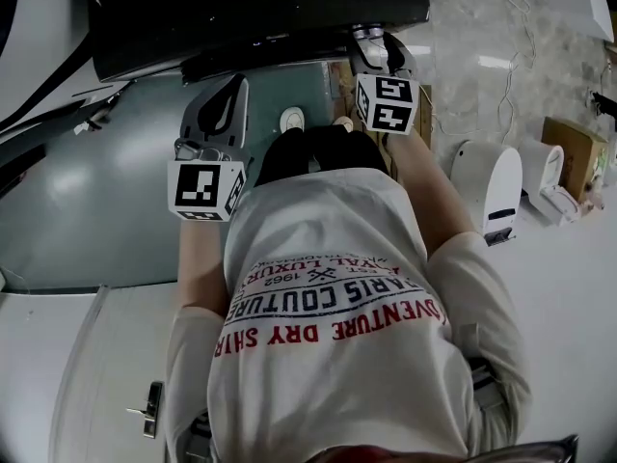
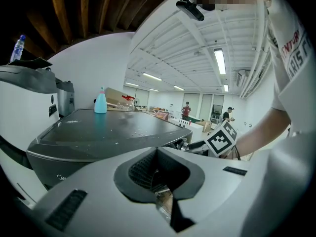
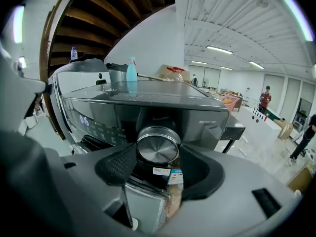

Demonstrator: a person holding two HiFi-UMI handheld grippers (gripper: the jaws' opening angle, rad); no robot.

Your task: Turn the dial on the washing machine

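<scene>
The washing machine [image 3: 148,102] is dark grey with a glossy front panel. Its round silver dial [image 3: 158,144] fills the middle of the right gripper view. My right gripper [image 3: 157,166] is open, with the dial just past its tips, framed by the two dark pads [image 3: 116,164]; I cannot see them press on it. In the head view the right gripper [image 1: 378,44] points at the machine's front edge and hides the dial. My left gripper [image 1: 231,90] hovers over the machine's lid [image 1: 106,191]. Its jaws [image 2: 157,152] meet at the tips, with nothing between them.
A blue spray bottle [image 3: 131,70] stands on the lid's far side. A lit display [image 3: 84,120] sits left of the dial. White appliances [image 1: 487,191] and a cardboard box [image 1: 569,152] stand on the floor to the right. People [image 3: 264,100] are far off across the room.
</scene>
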